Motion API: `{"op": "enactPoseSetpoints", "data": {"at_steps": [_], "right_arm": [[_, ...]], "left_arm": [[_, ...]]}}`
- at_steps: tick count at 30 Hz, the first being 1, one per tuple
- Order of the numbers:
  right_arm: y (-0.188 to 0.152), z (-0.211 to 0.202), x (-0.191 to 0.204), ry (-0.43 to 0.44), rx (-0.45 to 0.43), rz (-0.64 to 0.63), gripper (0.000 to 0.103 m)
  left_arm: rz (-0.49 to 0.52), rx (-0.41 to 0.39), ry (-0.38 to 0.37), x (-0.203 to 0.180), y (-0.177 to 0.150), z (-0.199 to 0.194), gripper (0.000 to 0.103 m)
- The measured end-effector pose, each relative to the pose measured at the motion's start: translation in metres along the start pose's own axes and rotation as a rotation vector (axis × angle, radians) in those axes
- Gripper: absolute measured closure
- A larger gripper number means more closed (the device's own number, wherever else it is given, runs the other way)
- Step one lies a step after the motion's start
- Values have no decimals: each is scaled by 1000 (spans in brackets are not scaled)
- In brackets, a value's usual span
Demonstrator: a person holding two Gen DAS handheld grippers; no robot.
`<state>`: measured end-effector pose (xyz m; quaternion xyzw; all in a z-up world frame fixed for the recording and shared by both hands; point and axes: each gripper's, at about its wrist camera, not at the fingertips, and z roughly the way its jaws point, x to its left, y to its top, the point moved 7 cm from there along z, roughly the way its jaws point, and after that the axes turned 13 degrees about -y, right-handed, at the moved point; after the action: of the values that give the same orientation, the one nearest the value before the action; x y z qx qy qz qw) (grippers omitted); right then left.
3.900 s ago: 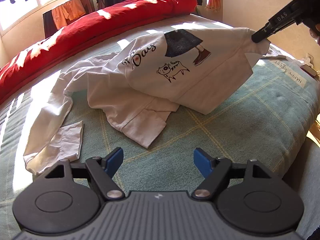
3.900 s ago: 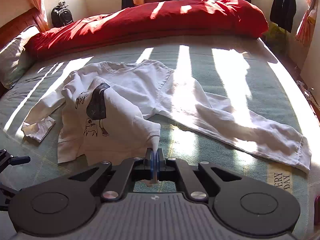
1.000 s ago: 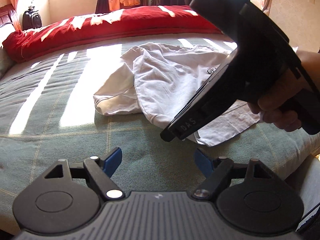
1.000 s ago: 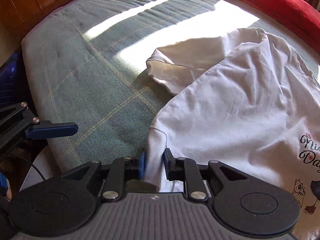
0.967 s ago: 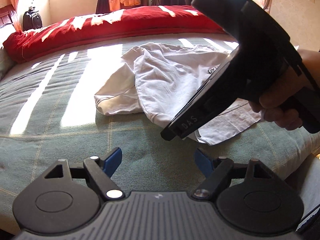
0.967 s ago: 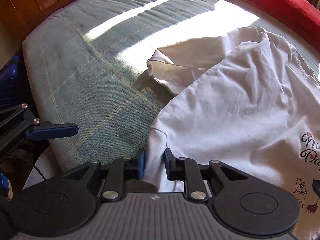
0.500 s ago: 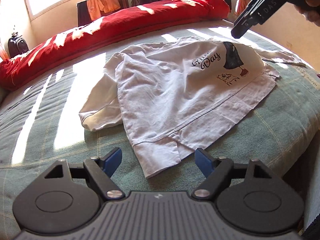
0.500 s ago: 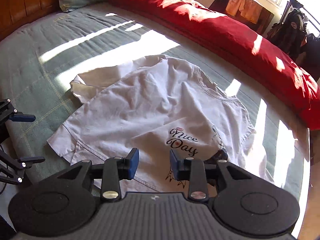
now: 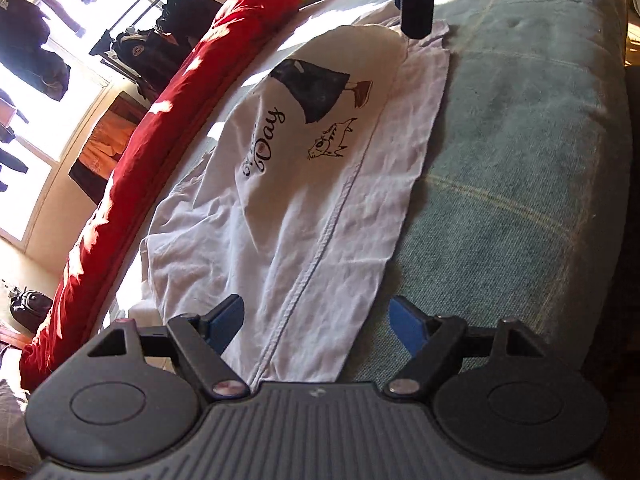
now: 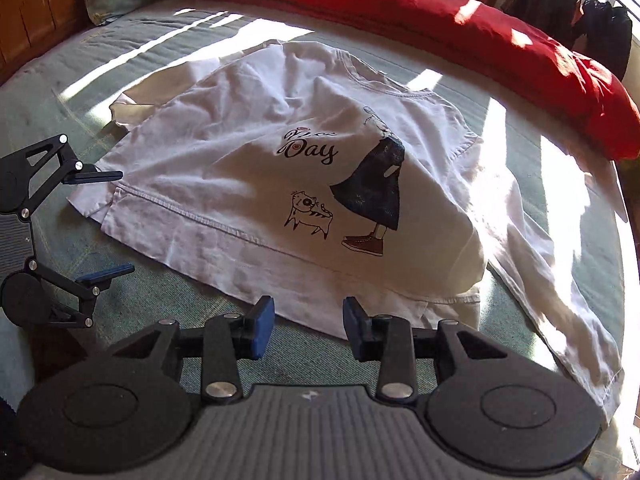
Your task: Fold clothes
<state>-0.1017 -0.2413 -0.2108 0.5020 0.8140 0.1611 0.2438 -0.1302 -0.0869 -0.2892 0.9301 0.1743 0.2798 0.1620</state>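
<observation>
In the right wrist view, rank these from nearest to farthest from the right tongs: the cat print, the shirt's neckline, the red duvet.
1. Cat print: on the white shirt, just ahead of the right tongs.
2. Neckline: at the shirt's far edge, ahead and slightly right.
3. Red duvet: along the far side of the bed, beyond the shirt.

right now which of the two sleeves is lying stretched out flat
The sleeve on the right of the white shirt, in the right wrist view, runs out long toward the bed's near edge. The other sleeve, on the left, is bunched and partly tucked under the body.
</observation>
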Motion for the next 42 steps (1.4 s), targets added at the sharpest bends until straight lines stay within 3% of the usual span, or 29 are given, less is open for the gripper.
{"op": "enactPoseSetpoints", "data": {"at_steps": [4, 7, 14, 19, 24, 31, 34, 36, 38, 40, 42], "right_arm": [[-15, 9, -4, 58, -1, 77, 61], [-24, 16, -10, 77, 0, 126, 61], [-31, 29, -30, 81, 3, 262, 61], [-32, 29, -36, 79, -1, 261, 61], [-36, 29, -43, 85, 1, 275, 59], [-31, 32, -39, 106, -7, 280, 59], [-25, 29, -33, 108, -23, 253, 59], [-22, 25, -29, 103, -38, 222, 59], [-20, 21, -26, 92, -60, 182, 59], [-19, 18, -23, 72, -82, 131, 59], [-18, 17, -17, 32, -115, 49, 56]], "left_arm": [[93, 24, 42, -11, 6, 14, 22], [144, 17, 84, -11, 15, 21, 16], [157, 3, 161, 3, 31, 36, 14], [222, 11, 174, 10, 6, 27, 14], [329, 68, 264, 13, -16, 23, 15], [406, 2, 330, 3, 19, 37, 17], [440, -13, 330, -2, 36, 44, 28], [437, -2, 304, 1, 38, 46, 50], [406, 6, 272, 5, 37, 44, 82], [353, -6, 237, 11, 36, 34, 93], [303, -22, 234, 20, 37, 24, 96]]}}
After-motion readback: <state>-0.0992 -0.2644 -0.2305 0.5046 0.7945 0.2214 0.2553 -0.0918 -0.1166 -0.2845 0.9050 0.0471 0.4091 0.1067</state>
